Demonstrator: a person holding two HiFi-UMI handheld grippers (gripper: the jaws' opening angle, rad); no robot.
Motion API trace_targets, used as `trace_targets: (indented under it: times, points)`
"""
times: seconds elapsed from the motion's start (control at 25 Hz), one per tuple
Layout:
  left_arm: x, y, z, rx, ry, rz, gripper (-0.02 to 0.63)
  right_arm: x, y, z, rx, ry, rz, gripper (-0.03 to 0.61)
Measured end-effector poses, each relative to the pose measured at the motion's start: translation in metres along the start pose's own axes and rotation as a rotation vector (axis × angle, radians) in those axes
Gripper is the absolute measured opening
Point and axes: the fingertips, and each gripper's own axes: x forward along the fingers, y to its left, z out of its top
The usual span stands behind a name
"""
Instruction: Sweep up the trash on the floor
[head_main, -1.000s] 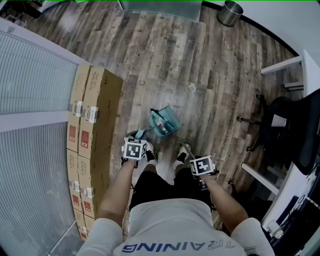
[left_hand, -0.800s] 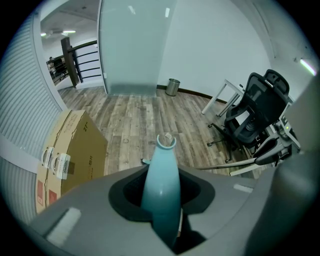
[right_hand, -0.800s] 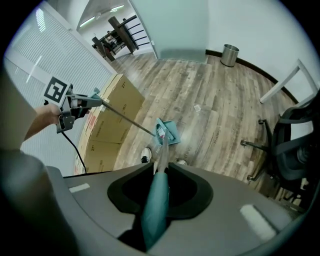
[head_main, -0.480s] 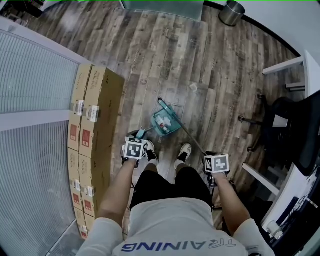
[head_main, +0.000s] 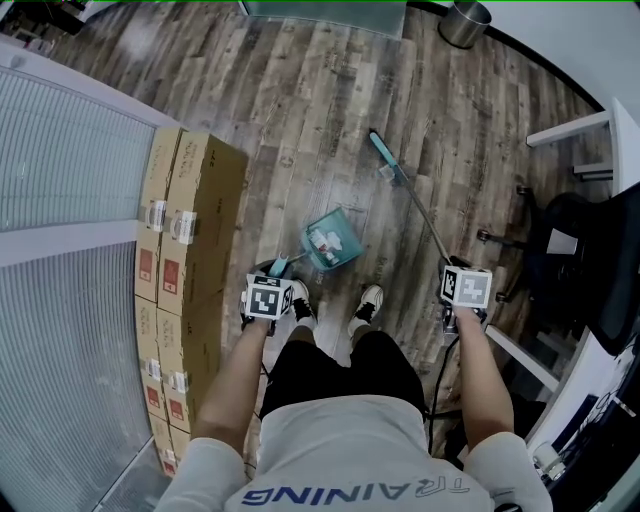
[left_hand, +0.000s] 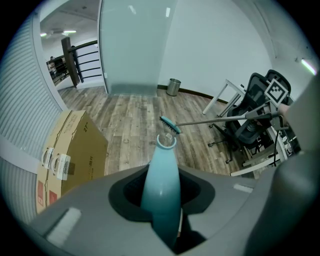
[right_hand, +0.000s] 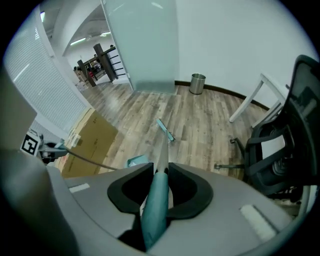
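- L gripper (left_hand: 161, 200): jaws pinched on the teal dustpan handle (left_hand: 161, 172). The handle stands up btwn them and ends in a ring.
- R gripper (right_hand: 156, 200): jaws clamped on the teal grip of the broom (right_hand: 154, 215). The thin metal stick runs fwd from them, down to the floor.
- Dustpan (head_main: 340, 252): teal, on the wood floor (head_main: 300, 110) just ahead of the person's shoes, on the L gripper's side. White and red bits of trash (head_main: 322, 238) lie inside it.
- Broom head (head_main: 382, 148): teal, out ahead of the R gripper and well past the dustpan. From the head view it's touching or nearly touching the floor; can't tell which.
- Loose trash: one small white scrap (head_main: 385, 173) on the floor right beside the broom head, on its near side, apart from the dustpan.
- Both grippers point steeply down, one either side of the person's legs. R is held further out to the side than L.
- Cardboard boxes (head_main: 195, 230): stacked in a row on the person's left, along a ribbed partition wall (head_main: 70, 160).
- Metal bin (head_main: 467, 24): far end of the floor, by the white wall.
- Black office chair (head_main: 565, 235) and white desk legs (head_main: 565, 130) on the person's right.
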Motion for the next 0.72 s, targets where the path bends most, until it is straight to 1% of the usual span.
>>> trace_targets:
  times: [0.16, 0.24, 0.28, 0.36, 0.4, 0.56, 0.64, 0.72]
  points:
    - [0.0, -0.001, 0.001, 0.0, 0.002, 0.003, 0.101, 0.032, -0.029, 0.042, -0.051, -0.011, -0.111, 0.109]
    - [-0.001, -0.004, 0.001, 0.002, 0.007, 0.004, 0.101, 0.051, -0.036, 0.054, -0.09, 0.005, -0.157, 0.109]
    - [-0.001, -0.005, 0.0, 0.004, 0.009, 0.005, 0.101, 0.061, -0.037, 0.056, -0.1, 0.03, -0.17, 0.109]
    - [-0.001, -0.006, 0.001, 0.005, 0.011, 0.006, 0.101, 0.081, -0.036, 0.048, -0.096, 0.108, -0.173, 0.109]
    - [0.0, -0.007, 0.001, 0.004, 0.011, 0.007, 0.101, 0.091, -0.036, 0.047, -0.109, 0.127, -0.177, 0.11]
    - [0.002, -0.006, 0.004, 0.006, 0.008, 0.01, 0.101, 0.107, -0.024, 0.036, -0.183, 0.156, -0.16, 0.11]
    - [0.002, -0.004, 0.004, 0.007, 0.006, 0.01, 0.101, 0.108, -0.018, 0.025, -0.188, 0.16, -0.158, 0.11]
    - [0.002, -0.003, 0.003, 0.006, 0.006, 0.008, 0.101, 0.109, -0.016, 0.011, -0.17, 0.173, -0.152, 0.11]
